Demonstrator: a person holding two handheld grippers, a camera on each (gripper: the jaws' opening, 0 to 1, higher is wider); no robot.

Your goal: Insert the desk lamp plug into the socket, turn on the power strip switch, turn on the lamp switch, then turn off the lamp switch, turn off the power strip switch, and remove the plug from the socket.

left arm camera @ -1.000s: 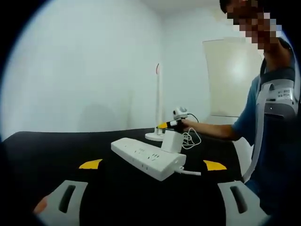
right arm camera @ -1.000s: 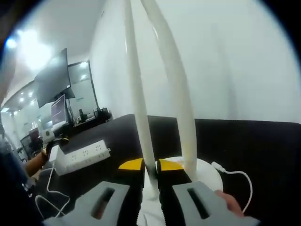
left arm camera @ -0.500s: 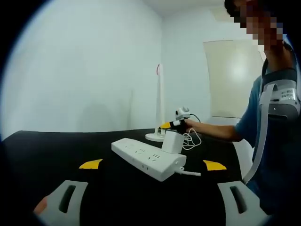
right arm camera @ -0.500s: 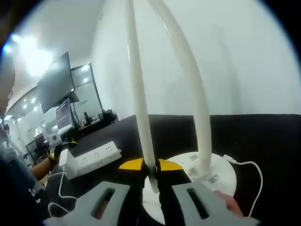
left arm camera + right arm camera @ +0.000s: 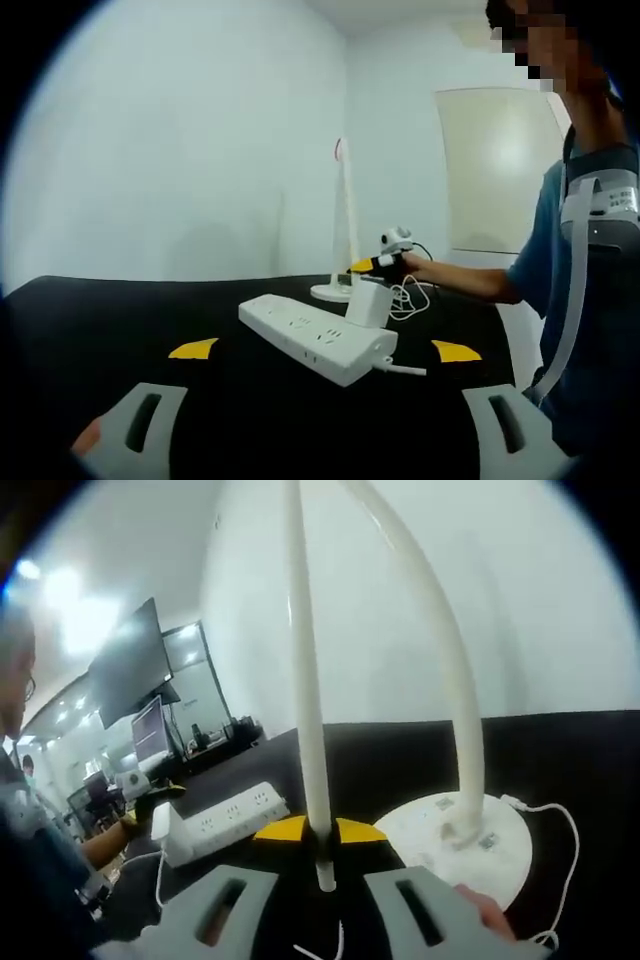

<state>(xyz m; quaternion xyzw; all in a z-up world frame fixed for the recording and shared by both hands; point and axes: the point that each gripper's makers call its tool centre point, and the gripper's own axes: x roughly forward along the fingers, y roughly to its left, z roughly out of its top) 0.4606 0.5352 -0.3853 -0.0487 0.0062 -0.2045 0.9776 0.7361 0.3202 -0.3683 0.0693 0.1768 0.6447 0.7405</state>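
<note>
A white power strip (image 5: 315,338) lies on the black table (image 5: 150,320), and a white plug block (image 5: 367,300) stands in its far end. Behind it rises the thin white desk lamp (image 5: 345,215) on a round base (image 5: 328,291). My left gripper (image 5: 325,350) is open and holds nothing, its jaws wide apart short of the strip. My right gripper (image 5: 322,832) is shut on the lamp's straight white bar (image 5: 308,700), low near its end. Beside it, the curved stem (image 5: 440,640) runs into the lamp base (image 5: 470,845). The right gripper (image 5: 385,262) also appears beside the lamp pole.
A white cord (image 5: 555,820) leaves the lamp base, and loose cord (image 5: 408,296) lies by the strip. The person (image 5: 585,260) stands at the table's right edge. From the right gripper view, the strip (image 5: 225,815) lies left, with monitors (image 5: 130,670) far behind.
The lamp pole has tilted slightly, and my right gripper has shifted a little with it, still shut on the bar. The left gripper and the power strip have stayed put.
</note>
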